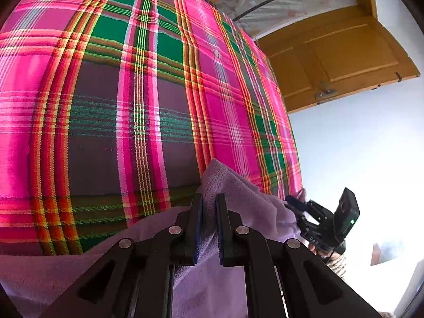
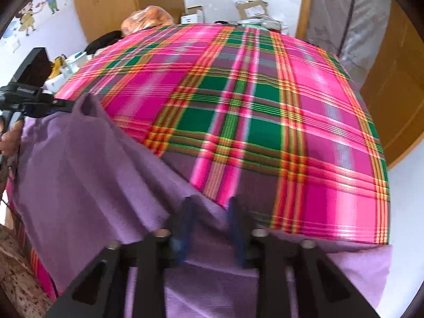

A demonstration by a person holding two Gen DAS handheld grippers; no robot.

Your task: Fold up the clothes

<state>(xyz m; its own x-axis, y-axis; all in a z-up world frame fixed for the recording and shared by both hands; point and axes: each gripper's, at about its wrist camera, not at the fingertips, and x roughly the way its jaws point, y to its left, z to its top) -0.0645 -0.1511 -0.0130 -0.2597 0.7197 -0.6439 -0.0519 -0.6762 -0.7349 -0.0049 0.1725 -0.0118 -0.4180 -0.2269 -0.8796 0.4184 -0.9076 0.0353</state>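
Purple garment (image 1: 238, 193) sits pinched in my left hand-held gripper (image 1: 209, 228) and right hand-held gripper (image 2: 212, 233); mid-fold, next I lay it across the plaid bed (image 1: 106, 106).

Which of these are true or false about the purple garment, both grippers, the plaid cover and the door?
1. The left gripper has purple garment between its jaws. True.
2. The garment lies on a plain white sheet. False: the cover is pink and green plaid.
3. The right gripper grips a garment edge too. True.
4. The garment is folded into a neat square. False: it hangs draped between the grippers.
5. A wooden door stands beyond the cover. True.
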